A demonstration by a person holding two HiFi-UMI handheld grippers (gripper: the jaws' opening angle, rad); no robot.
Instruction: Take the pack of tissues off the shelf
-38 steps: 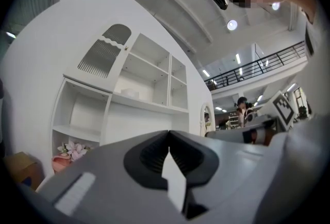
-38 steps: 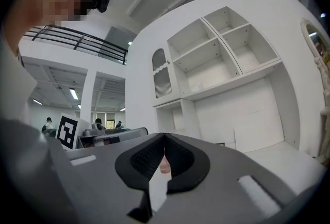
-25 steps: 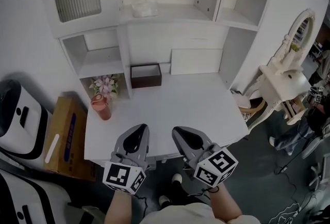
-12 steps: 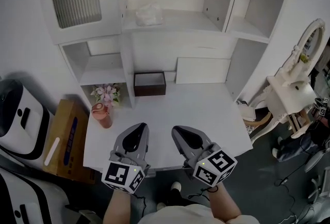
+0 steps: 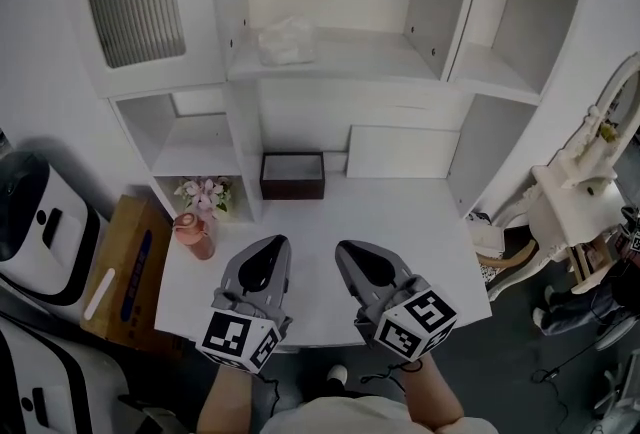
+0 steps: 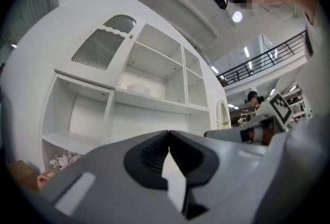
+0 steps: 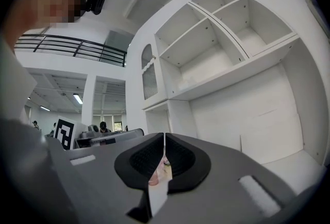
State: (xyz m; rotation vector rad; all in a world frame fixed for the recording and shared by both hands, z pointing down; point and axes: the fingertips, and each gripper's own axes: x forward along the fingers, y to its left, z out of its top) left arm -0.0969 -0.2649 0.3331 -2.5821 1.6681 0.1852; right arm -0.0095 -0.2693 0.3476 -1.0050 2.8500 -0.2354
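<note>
The pack of tissues (image 5: pixel 285 41), white and crumpled, lies on the middle shelf (image 5: pixel 340 65) of the white cabinet, left of centre. It shows small in the left gripper view as a pale pack of tissues (image 6: pixel 137 89) on that shelf. My left gripper (image 5: pixel 264 255) and right gripper (image 5: pixel 352 256) hover side by side over the front edge of the white desk (image 5: pixel 400 212), far below the pack. Both are shut with nothing between the jaws; the left gripper (image 6: pixel 168 135) and right gripper (image 7: pixel 164 138) show their tips pressed together.
A dark open box (image 5: pixel 293 175) stands at the back of the desk. A flower pot (image 5: pixel 204 192) and a pink cup (image 5: pixel 195 234) sit at the desk's left edge. A cardboard box (image 5: pixel 125 272) and a white appliance (image 5: pixel 35 227) stand left; a white chair (image 5: pixel 580 212) stands right.
The view has tilted up and shifted, so the cabinet and its shelf sit lower and fuller in the head view. Both grippers hold the same place, shut.
</note>
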